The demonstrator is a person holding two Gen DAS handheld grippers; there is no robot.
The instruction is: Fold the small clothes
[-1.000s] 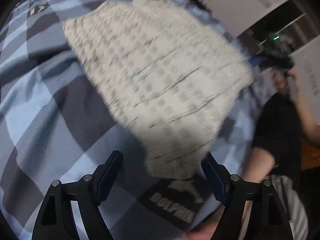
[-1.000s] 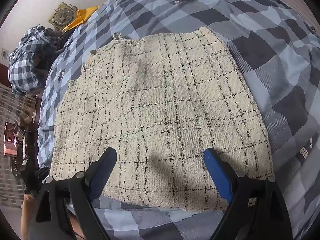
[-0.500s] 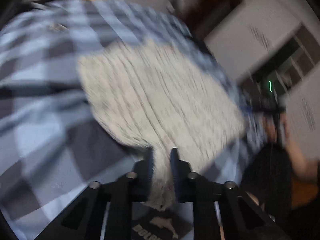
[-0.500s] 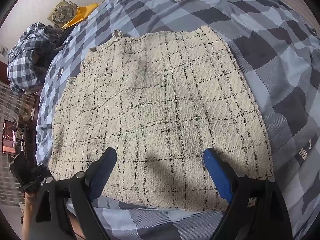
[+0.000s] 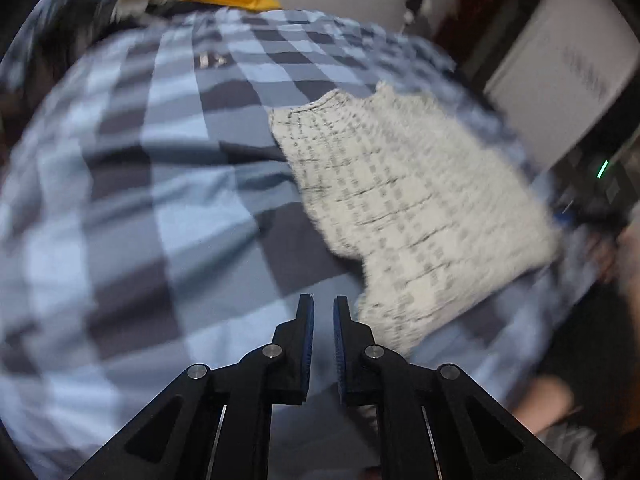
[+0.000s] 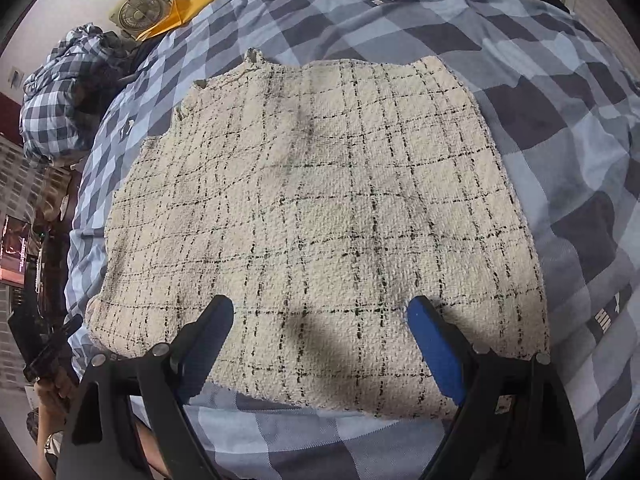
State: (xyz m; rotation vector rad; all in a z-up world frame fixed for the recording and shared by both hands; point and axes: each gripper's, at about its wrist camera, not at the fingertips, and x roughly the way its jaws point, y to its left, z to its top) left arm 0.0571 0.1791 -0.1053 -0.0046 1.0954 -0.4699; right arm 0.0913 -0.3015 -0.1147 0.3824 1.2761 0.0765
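Note:
A cream tweed garment with a thin black check lies flat on the blue and grey checked bedspread. My right gripper is open and empty, hovering over the garment's near edge. In the blurred left wrist view the garment lies to the right. My left gripper has its jaws nearly together with nothing between them, just left of the garment's near corner.
A checked bundle of cloth lies at the far left of the bed. A round fan and a yellow item sit by the wall. A white cabinet stands right of the bed.
My left gripper closed on the garment's corner half a second ago. It now holds nothing and has swung left, off the garment. The right gripper has hardly moved.

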